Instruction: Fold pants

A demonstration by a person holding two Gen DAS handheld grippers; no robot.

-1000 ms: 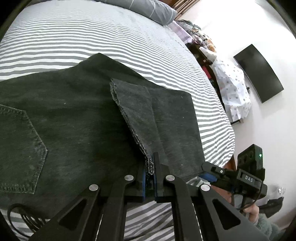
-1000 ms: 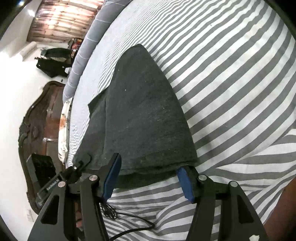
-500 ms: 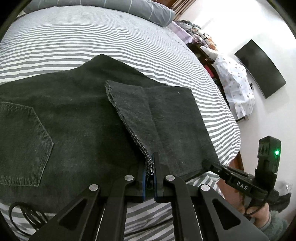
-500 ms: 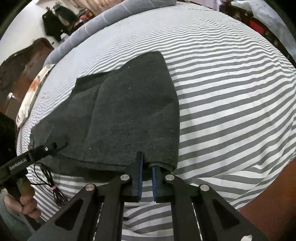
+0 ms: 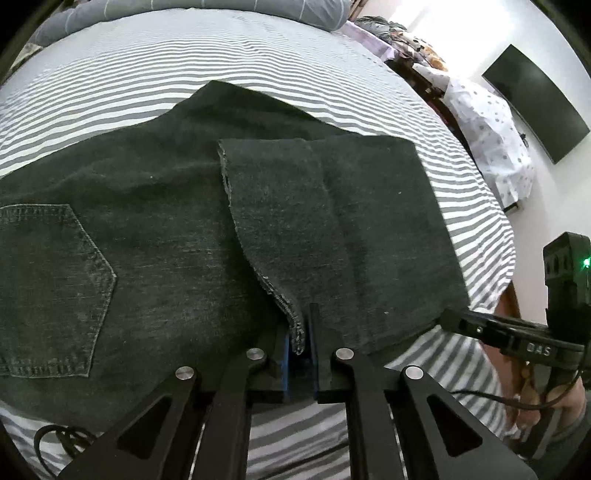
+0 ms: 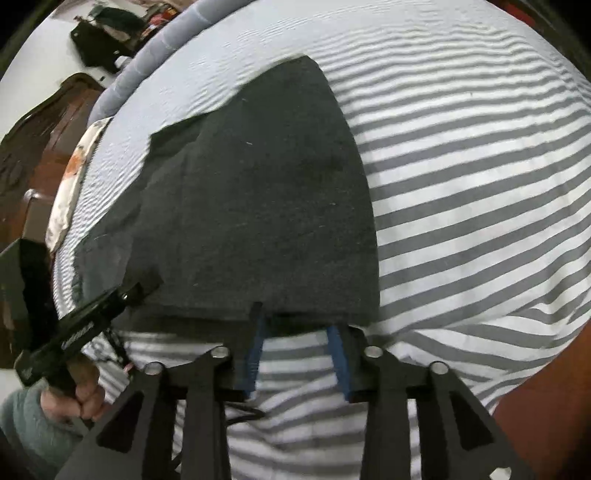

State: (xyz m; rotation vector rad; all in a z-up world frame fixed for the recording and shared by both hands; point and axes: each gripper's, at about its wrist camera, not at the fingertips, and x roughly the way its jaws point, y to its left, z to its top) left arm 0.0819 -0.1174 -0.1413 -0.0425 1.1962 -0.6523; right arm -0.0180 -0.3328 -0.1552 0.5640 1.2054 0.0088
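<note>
Dark denim pants (image 5: 166, 221) lie on the striped bed (image 5: 258, 48), back pocket at the left, one leg folded back over the rest. The frayed hem (image 5: 280, 295) of that leg rises between the blue pads of my left gripper (image 5: 300, 321). Its jaws are opening, and the hem is still pinched there. In the right wrist view the folded pants (image 6: 277, 184) end in a fold edge just beyond my right gripper (image 6: 295, 321). Its jaws are opening, and only striped sheet shows between the pads. Each gripper also appears in the other's view, at the fold's near corners.
A grey pillow (image 5: 221, 11) lies at the head of the bed. A wall screen (image 5: 535, 99) and a spotted cloth over clutter (image 5: 491, 155) stand beyond the right side. Dark wooden furniture (image 6: 33, 147) is on the other side. A cable (image 5: 62, 439) trails below.
The right gripper, open a second ago, closed on the fold edge and has now spread its jaws and let go. The left gripper stays on the hem, barely moved.
</note>
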